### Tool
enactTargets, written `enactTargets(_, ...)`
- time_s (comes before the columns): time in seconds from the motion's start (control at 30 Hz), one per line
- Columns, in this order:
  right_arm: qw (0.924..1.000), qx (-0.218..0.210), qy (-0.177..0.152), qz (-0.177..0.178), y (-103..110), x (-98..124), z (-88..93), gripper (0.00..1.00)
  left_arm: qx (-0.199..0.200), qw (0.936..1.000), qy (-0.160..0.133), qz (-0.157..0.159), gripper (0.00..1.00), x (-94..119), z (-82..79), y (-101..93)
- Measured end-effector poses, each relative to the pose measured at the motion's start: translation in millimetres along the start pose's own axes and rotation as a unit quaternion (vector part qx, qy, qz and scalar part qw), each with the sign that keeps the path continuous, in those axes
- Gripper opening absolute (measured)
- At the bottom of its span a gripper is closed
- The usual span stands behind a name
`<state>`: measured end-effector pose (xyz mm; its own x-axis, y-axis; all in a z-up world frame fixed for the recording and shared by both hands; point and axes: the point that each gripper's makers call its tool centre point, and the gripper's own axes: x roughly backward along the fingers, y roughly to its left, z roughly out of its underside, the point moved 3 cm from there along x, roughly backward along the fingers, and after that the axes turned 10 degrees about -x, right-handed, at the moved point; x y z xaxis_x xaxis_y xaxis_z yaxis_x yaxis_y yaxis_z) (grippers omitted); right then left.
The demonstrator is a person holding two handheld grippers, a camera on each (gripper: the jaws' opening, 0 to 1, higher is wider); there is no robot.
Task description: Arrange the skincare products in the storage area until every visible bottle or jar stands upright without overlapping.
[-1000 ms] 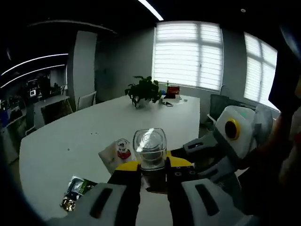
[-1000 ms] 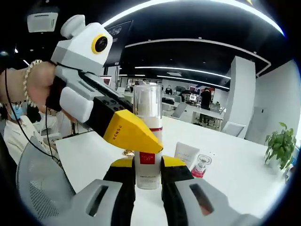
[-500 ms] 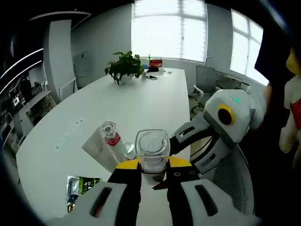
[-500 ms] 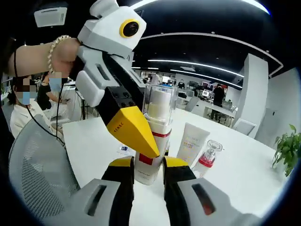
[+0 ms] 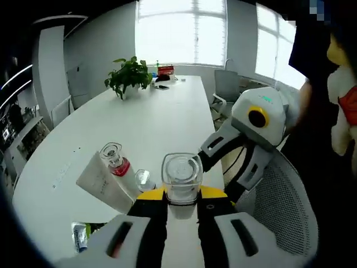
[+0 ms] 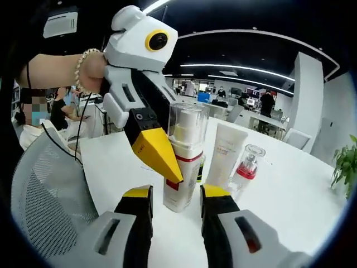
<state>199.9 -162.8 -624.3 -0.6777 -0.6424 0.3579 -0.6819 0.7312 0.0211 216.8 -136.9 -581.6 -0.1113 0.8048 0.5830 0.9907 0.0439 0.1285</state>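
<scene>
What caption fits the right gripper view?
Left gripper holds a pump bottle on the white table.

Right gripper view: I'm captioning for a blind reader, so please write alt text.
A pump bottle stands upright on a white table, the left gripper closed on it and the open right gripper astride its base. A white tube and small red-collared bottle stand behind.

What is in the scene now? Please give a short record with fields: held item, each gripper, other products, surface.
held item: pump bottle, upright on the table
left gripper: shut on pump bottle
right gripper: open, jaws on either side of the bottle's base
other products: white tube and red-collared bottle, standing just behind it
surface: white table
</scene>
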Motion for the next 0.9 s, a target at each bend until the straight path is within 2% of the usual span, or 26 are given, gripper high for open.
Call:
enactTargets(0.13, 0.9999, -0.011, 0.007, 0.007, -6, 6, 7.0, 0.37, -0.014, 0.9999, -0.001, 0.007, 0.16, -8, 8.7, 4.3)
enactTargets(0.4, 0.9989, -0.04, 0.016, 0.016, -18, 11, 17.4, 0.47, -0.014, 0.9997, -0.017, 0.008, 0.16, -24, 28.9, 18.2)
enactTargets(0.67, 0.9983, -0.05, 0.023, 0.022, -30, 11, 22.9, 0.53, -0.018, 0.9996, -0.017, 0.014, 0.16, -40, 54.9, 36.6)
enactTargets(0.8, 0.9977, -0.062, 0.021, 0.019, -33, 10, 25.7, 0.6, -0.017, 0.9997, -0.015, 0.012, 0.16, -44, 70.4, 49.1)
enactTargets(0.9, 0.9973, -0.067, 0.021, 0.019, -35, 9, 26.9, 0.64, -0.016, 0.9997, -0.014, 0.015, 0.16, -46, 75.1, 52.6)
